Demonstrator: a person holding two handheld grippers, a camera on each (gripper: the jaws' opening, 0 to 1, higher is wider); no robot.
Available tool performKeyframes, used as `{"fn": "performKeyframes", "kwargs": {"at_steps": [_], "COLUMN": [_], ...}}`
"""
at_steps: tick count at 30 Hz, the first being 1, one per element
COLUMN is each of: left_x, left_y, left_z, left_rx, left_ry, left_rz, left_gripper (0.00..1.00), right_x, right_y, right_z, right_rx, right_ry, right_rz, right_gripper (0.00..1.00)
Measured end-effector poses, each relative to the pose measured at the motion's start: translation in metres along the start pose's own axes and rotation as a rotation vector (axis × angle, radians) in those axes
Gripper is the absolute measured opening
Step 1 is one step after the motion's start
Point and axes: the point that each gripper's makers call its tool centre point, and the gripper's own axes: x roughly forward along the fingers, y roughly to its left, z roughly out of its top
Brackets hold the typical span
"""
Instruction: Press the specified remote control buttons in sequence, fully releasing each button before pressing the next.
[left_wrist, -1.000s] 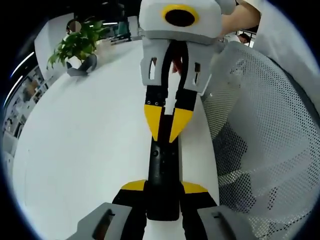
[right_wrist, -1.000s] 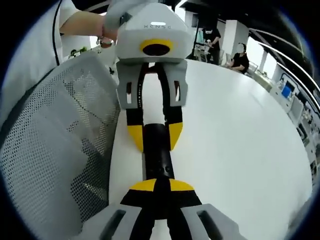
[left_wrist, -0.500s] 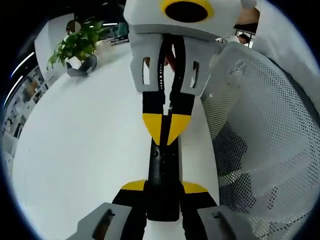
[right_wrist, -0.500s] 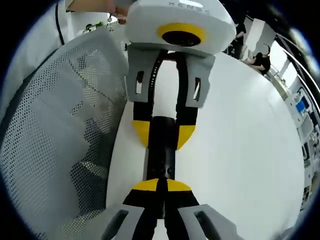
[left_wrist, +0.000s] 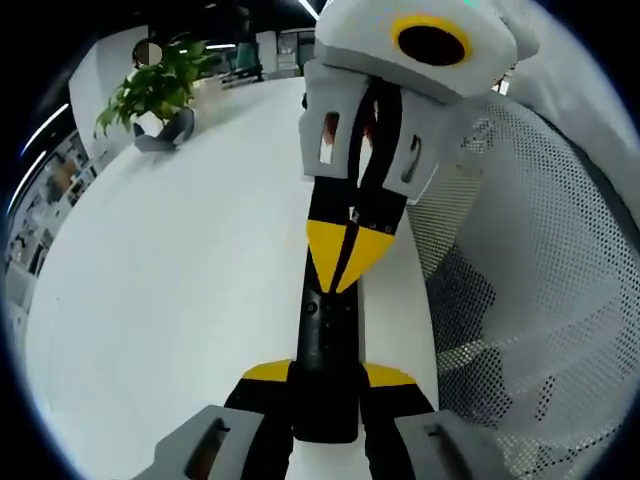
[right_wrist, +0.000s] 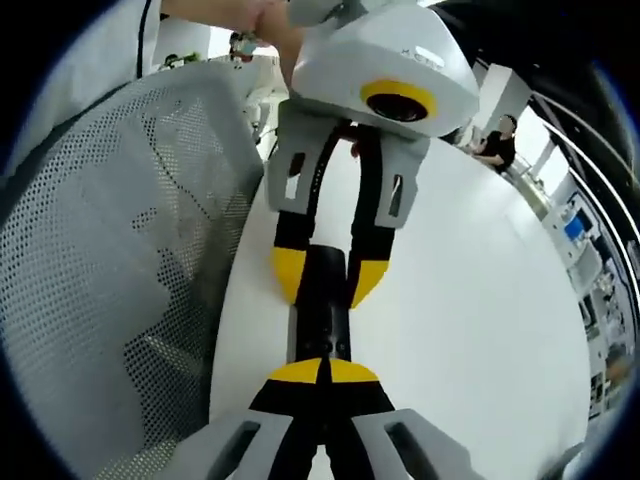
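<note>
The white desk (left_wrist: 170, 280) carries the work; it also spans the right gripper view (right_wrist: 470, 300). A white mesh chair back (left_wrist: 520, 250) stands at the desk edge, on the right in the left gripper view and on the left in the right gripper view (right_wrist: 110, 260). A potted plant (left_wrist: 155, 95) sits at the far side of the desk, well apart from the tools.

The black remote control (left_wrist: 326, 350) lies lengthwise on the desk near the chair-side edge. The left tool (left_wrist: 326, 375) grips the near end of the remote, one yellow-tipped jaw on each long side. In the right gripper view, the same tool clamps the far end of the remote (right_wrist: 320, 315).

The right tool (right_wrist: 322, 372) has its jaws closed together, tips meeting on the top face of the remote. In the left gripper view, this tool (left_wrist: 345, 265) points its joined yellow tips down at the button area of the remote; whether it touches cannot be told.
</note>
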Motion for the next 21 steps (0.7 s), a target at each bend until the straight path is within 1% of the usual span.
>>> {"fn": "performKeyframes", "kwargs": {"at_steps": [2,3,5,6,8,9,11,13,14,15,16,18,19,20,21], "left_x": [0.0000,0.0000,0.0000,-0.0001,-0.0001,-0.0001,-0.0001,-0.0003,-0.0003,-0.0003,-0.0003,-0.0003,-0.0002,-0.0002,-0.0003], "left_y": [-0.0001,-0.0002,-0.0001,-0.0001,-0.0002,-0.0002,-0.0002,-0.0003,-0.0003,-0.0003,-0.0003,-0.0003,-0.0002,-0.0002,-0.0001], "left_z": [0.0001,0.0001,0.0001,0.0001,0.0001,0.0001,0.0001,-0.0001,-0.0001,-0.0001,-0.0001,-0.0001,-0.0001,-0.0001,-0.0002], "left_rx": [-0.003,-0.003,-0.003,-0.004,-0.006,-0.006,-0.004,0.001,0.002,0.002,0.001,0.000,0.001,0.000,-0.001], "left_ry": [-0.001,-0.001,0.000,0.000,-0.001,0.000,-0.001,-0.006,-0.009,-0.010,-0.009,-0.006,-0.005,-0.006,-0.008], "left_rz": [0.002,0.003,0.003,0.003,0.002,0.002,0.002,0.000,-0.001,-0.001,0.000,0.000,0.000,-0.001,-0.001], "left_gripper": [0.25,0.25,0.25,0.25,0.25,0.25,0.25,0.25,0.25,0.25,0.25,0.25,0.25,0.25,0.25], "right_x": [-0.0006,-0.0014,-0.0012,-0.0012,0.0006,0.0008,0.0016,0.0019,0.0025,0.0024,0.0019,0.0007,0.0007,-0.0010,-0.0018], "right_y": [0.0000,0.0017,0.0023,0.0028,0.0019,0.0018,0.0011,0.0009,-0.0006,0.0000,-0.0003,-0.0011,-0.0007,-0.0005,0.0001], "right_z": [0.0000,-0.0004,-0.0009,-0.0010,-0.0015,-0.0019,-0.0022,-0.0028,-0.0026,-0.0025,-0.0026,-0.0027,-0.0014,-0.0027,-0.0025], "right_rx": [0.027,0.041,0.072,0.094,0.098,0.089,0.097,0.147,0.156,0.206,0.230,0.253,0.283,0.258,0.260], "right_ry": [0.015,0.038,0.063,0.070,0.073,0.083,0.104,0.125,0.123,0.115,0.109,0.084,0.054,0.043,0.020], "right_rz": [0.005,0.012,0.010,0.010,0.005,0.011,0.025,0.051,0.058,0.071,0.077,0.088,0.084,0.090,0.085], "right_gripper": [0.00,0.00,0.00,0.00,0.00,0.00,0.00,0.00,0.00,0.00,0.00,0.00,0.00,0.00,0.00]}}
